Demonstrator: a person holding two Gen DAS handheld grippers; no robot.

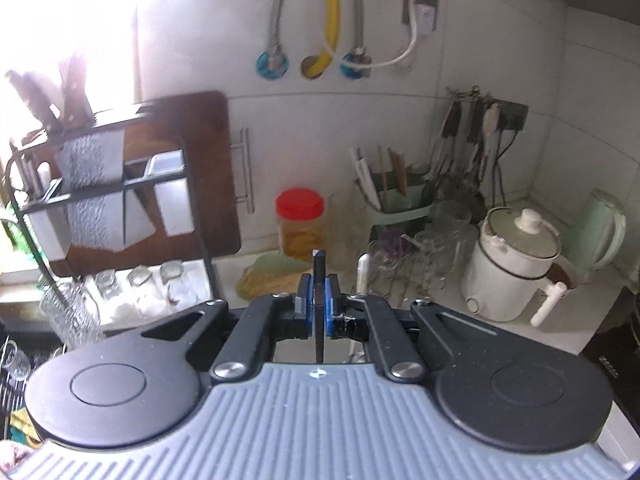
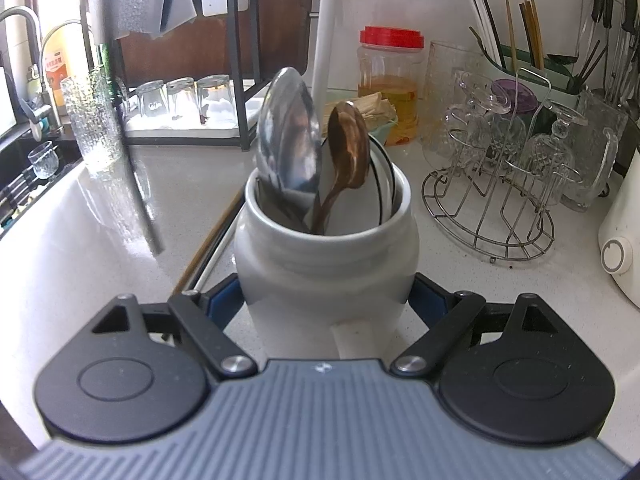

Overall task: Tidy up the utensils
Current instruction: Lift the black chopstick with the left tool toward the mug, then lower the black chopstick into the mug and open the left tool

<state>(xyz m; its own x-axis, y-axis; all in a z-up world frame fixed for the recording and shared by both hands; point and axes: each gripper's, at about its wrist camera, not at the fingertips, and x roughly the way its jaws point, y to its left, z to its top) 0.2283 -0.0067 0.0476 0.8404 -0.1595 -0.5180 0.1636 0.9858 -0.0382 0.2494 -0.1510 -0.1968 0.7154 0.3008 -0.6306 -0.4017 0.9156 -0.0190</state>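
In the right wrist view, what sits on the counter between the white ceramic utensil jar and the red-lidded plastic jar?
A pale green dish holding tan strips, right wrist view.

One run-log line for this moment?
left gripper: shut on black chopstick | right gripper: shut on white jar | in jar: metal spoon, brown spoon

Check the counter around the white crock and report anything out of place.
Two chopsticks lie loose on the countertop left of the white crock, while the spoons stand inside it. Nothing looks spilled or broken.
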